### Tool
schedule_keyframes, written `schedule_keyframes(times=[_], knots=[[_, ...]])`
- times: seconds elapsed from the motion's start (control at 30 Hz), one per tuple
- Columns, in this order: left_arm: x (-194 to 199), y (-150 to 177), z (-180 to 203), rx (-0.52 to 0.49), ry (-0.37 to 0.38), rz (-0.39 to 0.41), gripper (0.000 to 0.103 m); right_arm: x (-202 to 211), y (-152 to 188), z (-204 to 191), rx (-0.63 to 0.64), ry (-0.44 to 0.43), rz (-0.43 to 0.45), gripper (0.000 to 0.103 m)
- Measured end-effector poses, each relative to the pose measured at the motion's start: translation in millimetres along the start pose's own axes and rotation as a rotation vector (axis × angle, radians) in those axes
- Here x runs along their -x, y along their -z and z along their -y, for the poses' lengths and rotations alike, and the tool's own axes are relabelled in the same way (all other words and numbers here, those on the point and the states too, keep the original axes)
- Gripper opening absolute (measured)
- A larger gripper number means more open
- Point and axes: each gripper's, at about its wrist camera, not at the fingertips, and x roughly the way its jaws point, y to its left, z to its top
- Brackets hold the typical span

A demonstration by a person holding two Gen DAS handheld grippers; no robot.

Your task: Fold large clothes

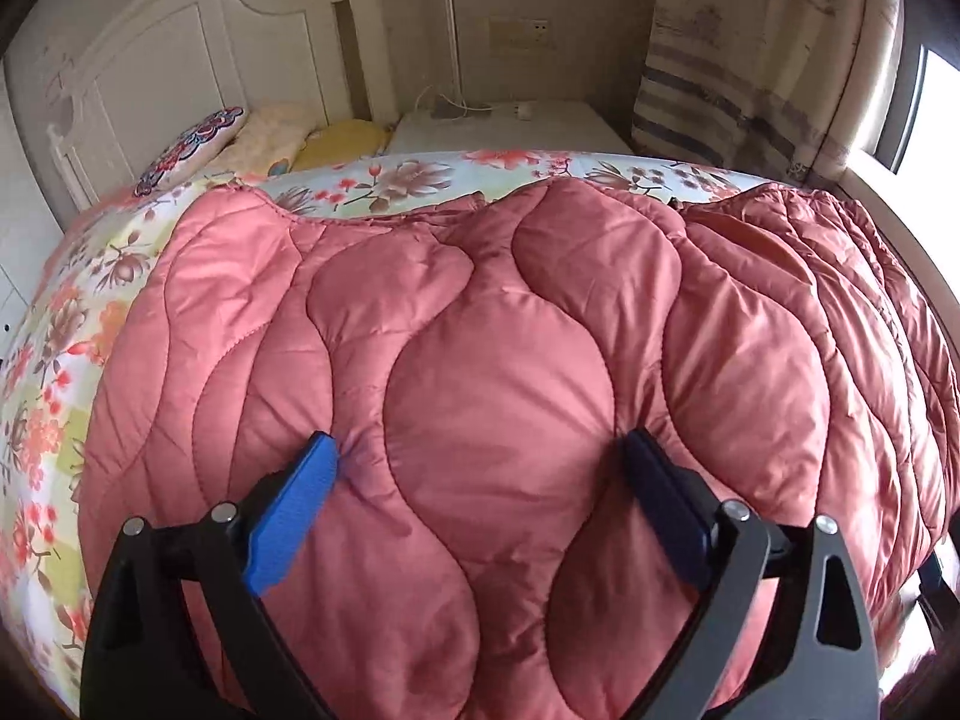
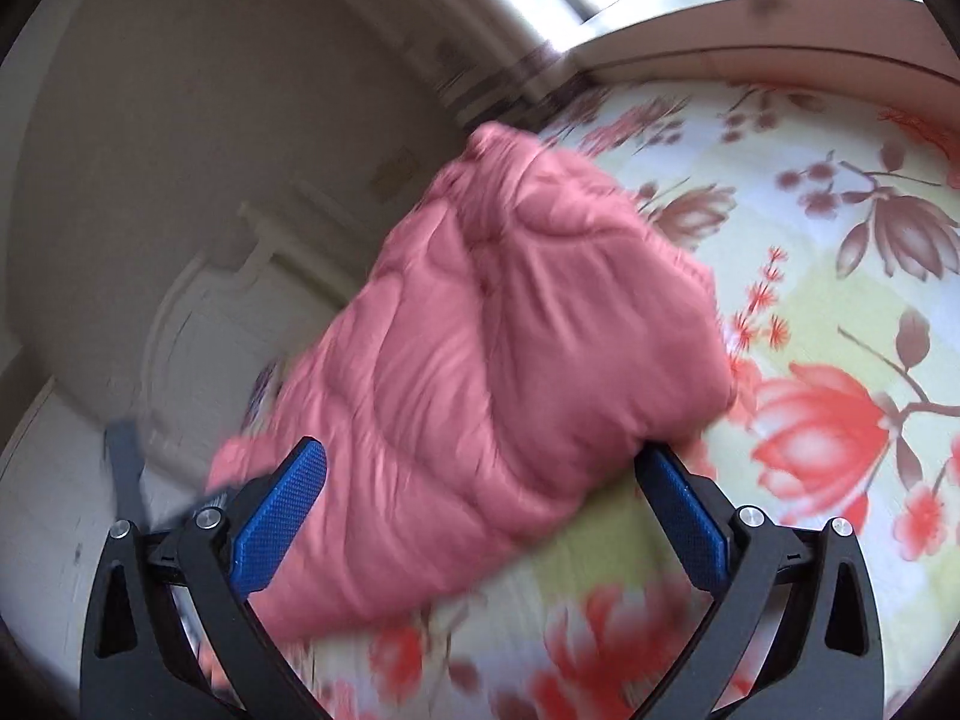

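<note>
A pink quilted coat [image 1: 498,360] lies spread across a bed with a floral sheet [image 1: 54,390] and fills most of the left wrist view. My left gripper [image 1: 480,450] stands open wide, and both blue fingertips [image 1: 324,456] dent the coat's surface with nothing pinched between them. The right wrist view is blurred. There the coat [image 2: 480,330] shows as a thick folded bundle on the sheet [image 2: 840,312]. My right gripper [image 2: 480,462] is open wide with the near end of the bundle between its fingers. Its right pad [image 2: 678,498] sits at the bundle's edge.
A white headboard [image 1: 180,60] and several pillows [image 1: 204,138] are at the far left of the bed. Behind the bed stand a white nightstand [image 1: 510,126] with cables, a striped curtain [image 1: 750,78] and a bright window [image 1: 942,108]. A window ledge [image 2: 750,30] borders the bed.
</note>
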Motion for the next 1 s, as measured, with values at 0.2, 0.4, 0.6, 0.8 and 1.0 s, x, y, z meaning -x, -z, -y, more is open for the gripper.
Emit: schedule_keyframes(times=[0.2, 0.4, 0.6, 0.8, 1.0], knots=[[-5, 6, 2, -0.021, -0.012, -0.001, 0.1, -17, -16, 2, -0.078, 0.002, 0.037, 0.099], [-15, 4, 0, -0.034, -0.017, -0.047, 0.101, -21, -40, 26, -0.204, -0.103, 0.024, 0.097], [-19, 1, -5, -0.024, -0.01, -0.062, 0.101, -44, -57, 47, -0.225, -0.147, -0.046, 0.044], [-23, -1, -10, -0.028, 0.02, -0.08, 0.101, -55, -67, 47, -0.205, -0.179, -0.105, 0.036], [-29, -5, -13, -0.038, 0.024, -0.101, 0.101, -36, -71, 4, 0.048, -0.109, -0.034, 0.03]])
